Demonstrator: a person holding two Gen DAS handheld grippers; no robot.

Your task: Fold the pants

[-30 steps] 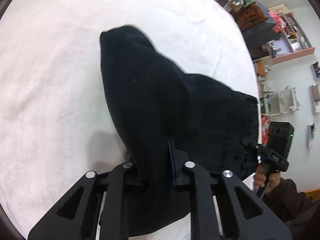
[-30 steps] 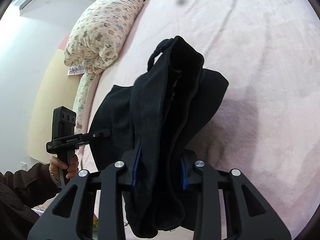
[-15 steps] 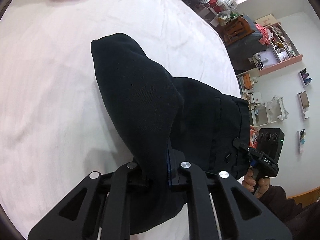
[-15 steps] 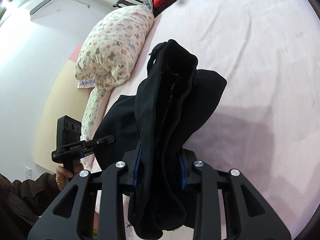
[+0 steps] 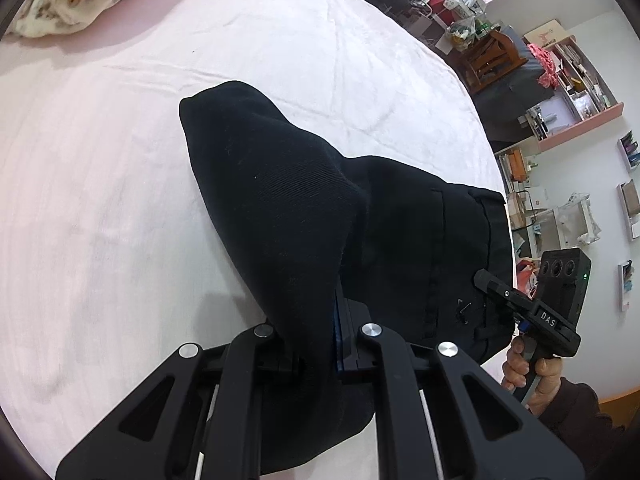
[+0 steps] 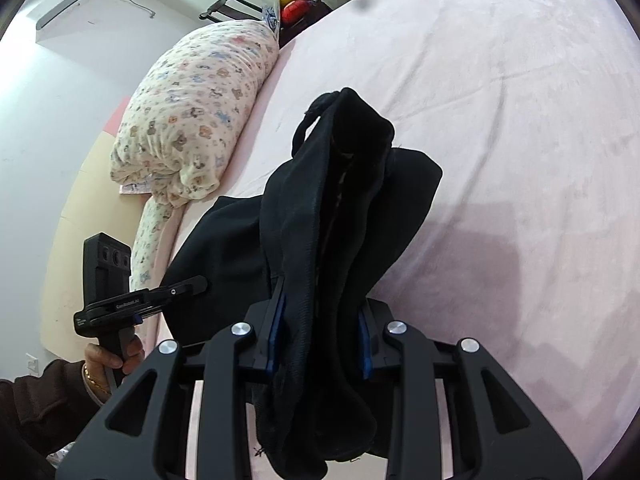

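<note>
The black pants (image 5: pixel 280 216) hang bunched between both grippers above a pink bed sheet (image 5: pixel 100 200). My left gripper (image 5: pixel 316 340) is shut on a fold of the pants; the cloth drapes forward over its fingers. My right gripper (image 6: pixel 320 336) is shut on a thick bunch of the pants (image 6: pixel 332 208), near the waistband with a belt loop at the top. Each gripper shows in the other's view: the right one (image 5: pixel 496 292) at the pants' right edge, the left one (image 6: pixel 192 284) at the left.
A floral patterned pillow or duvet roll (image 6: pixel 192 120) lies along the bed's far side by the wall. Shelves, a wooden chair and clutter (image 5: pixel 540 80) stand beyond the bed's right edge. The pink sheet (image 6: pixel 520 160) spreads wide under the pants.
Both grippers have lifted and tilted, keeping hold of the pants. More of the bed's far side and the pillow has come into view.
</note>
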